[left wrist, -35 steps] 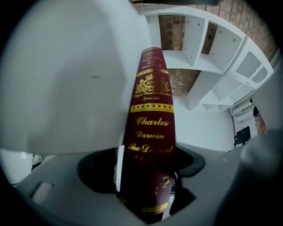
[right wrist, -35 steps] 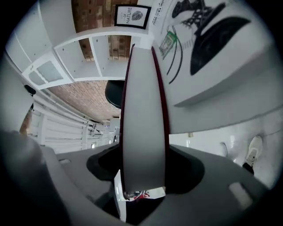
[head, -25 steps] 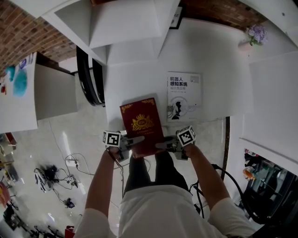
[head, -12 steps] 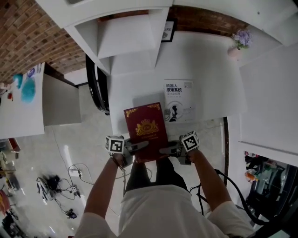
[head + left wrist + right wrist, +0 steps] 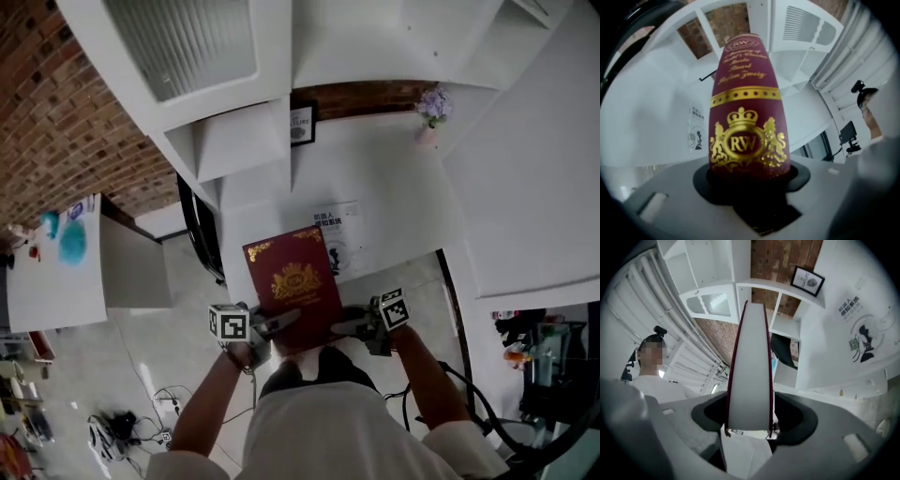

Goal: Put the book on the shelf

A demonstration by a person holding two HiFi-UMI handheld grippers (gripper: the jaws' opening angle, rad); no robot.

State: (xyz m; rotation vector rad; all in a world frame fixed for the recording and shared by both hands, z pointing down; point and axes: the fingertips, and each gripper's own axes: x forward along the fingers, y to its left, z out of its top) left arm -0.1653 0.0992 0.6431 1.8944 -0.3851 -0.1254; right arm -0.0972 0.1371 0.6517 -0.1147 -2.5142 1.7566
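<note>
A thick dark red book (image 5: 293, 281) with a gold crest hangs in the air over the near edge of the white table (image 5: 394, 187), held between both grippers. My left gripper (image 5: 279, 320) is shut on its near left corner. Its jaws have just been closing on the book. In the left gripper view the crested red side (image 5: 747, 117) fills the gap of the left gripper (image 5: 750, 174). My right gripper (image 5: 343, 324) grips the near right corner. Its jaws have just been opening a little, with the white page edge (image 5: 750, 376) still between them in the right gripper (image 5: 749, 420). The white shelf (image 5: 239, 141) stands beyond the table.
A white paperback (image 5: 335, 225) lies on the table, partly under the red book. A framed picture (image 5: 300, 122) and a small flower pot (image 5: 431, 108) stand at the table's back. A black chair (image 5: 192, 225) is at the left, and a person (image 5: 649, 366) shows behind.
Both grippers have lifted the red book higher, and it now overlaps the white paperback in the head view. The head view has tipped up, so more of the shelf shows.
</note>
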